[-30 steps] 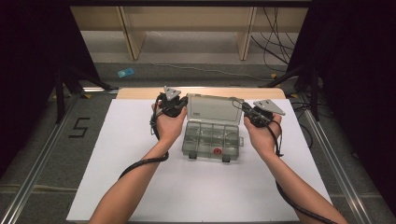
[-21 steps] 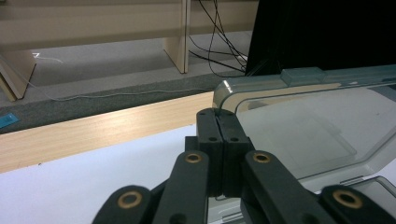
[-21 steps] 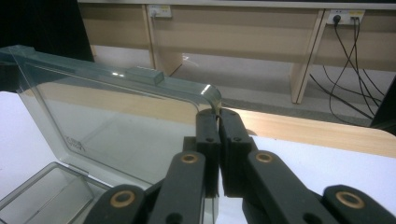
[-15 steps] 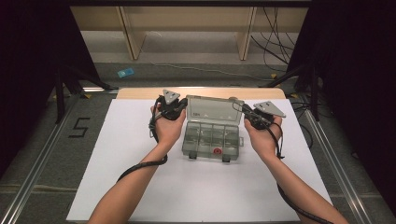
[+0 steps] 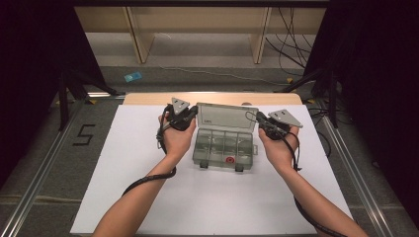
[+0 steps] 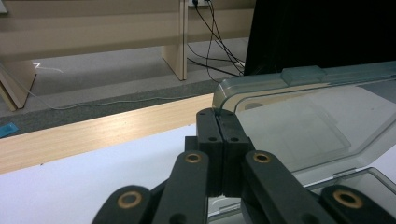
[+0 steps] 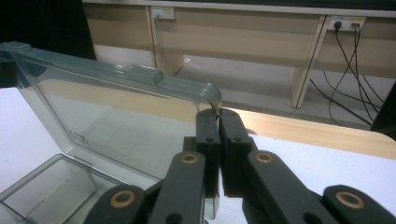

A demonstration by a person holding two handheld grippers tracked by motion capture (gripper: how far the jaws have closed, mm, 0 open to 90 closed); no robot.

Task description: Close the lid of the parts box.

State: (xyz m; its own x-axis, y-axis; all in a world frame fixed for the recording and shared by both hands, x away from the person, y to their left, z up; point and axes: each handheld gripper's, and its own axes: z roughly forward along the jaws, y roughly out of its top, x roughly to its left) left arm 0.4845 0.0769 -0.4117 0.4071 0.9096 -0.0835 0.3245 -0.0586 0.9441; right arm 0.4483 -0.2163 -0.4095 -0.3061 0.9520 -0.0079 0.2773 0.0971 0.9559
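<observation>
A clear plastic compartment box lies on the white table cover with its lid raised and leaning back. A small red piece sits in a front compartment. My left gripper is shut on the lid's left edge near the top corner. In the left gripper view its jaws meet on the rim of the lid. My right gripper is shut on the lid's right edge. In the right gripper view its jaws pinch the lid just below its rounded corner, above the box's tray.
The white cover spreads wide in front of and beside the box. A wooden table edge runs behind it. Beyond lie the floor with a blue scrap, shelf legs and cables. A "5" mark is at the left.
</observation>
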